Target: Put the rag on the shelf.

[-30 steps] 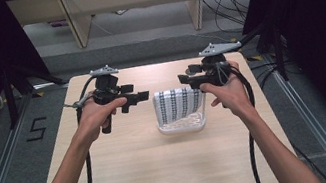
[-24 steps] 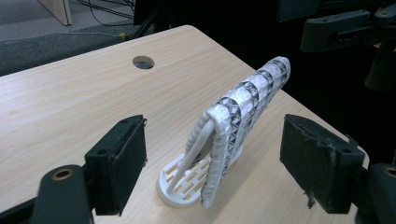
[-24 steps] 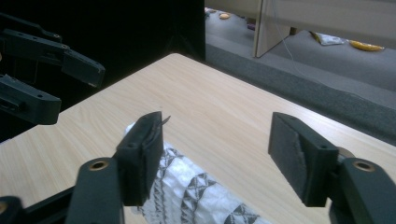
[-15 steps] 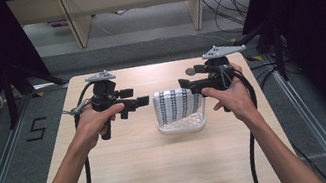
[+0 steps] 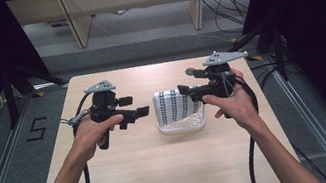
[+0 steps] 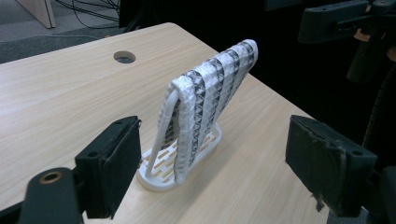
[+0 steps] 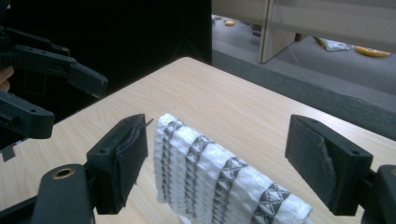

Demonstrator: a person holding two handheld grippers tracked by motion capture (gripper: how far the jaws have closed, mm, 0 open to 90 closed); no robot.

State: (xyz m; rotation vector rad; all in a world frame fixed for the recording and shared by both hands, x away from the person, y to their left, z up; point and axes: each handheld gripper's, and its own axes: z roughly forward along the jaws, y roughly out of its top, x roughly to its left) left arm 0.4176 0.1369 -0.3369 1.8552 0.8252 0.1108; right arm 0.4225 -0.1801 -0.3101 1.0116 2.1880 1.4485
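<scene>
A white cloth with dark zigzag stripes hangs over a white slotted rack at the middle of the table. My left gripper is held to the left of the rack, apart from it. Its jaws have just been opening and stand open with nothing between them. My right gripper hovers at the cloth's upper right edge. Its jaws have just been opening too; they are open, and the cloth lies below and between them without being pressed.
The light wooden table has a round cable hole at the back right. Dark curtains flank both sides. Shelf legs and cables stand on the floor beyond the far edge.
The left gripper has drifted a little toward the near side of the table. The right gripper's jaws stand wider than a second ago. Cloth and rack have not moved.
</scene>
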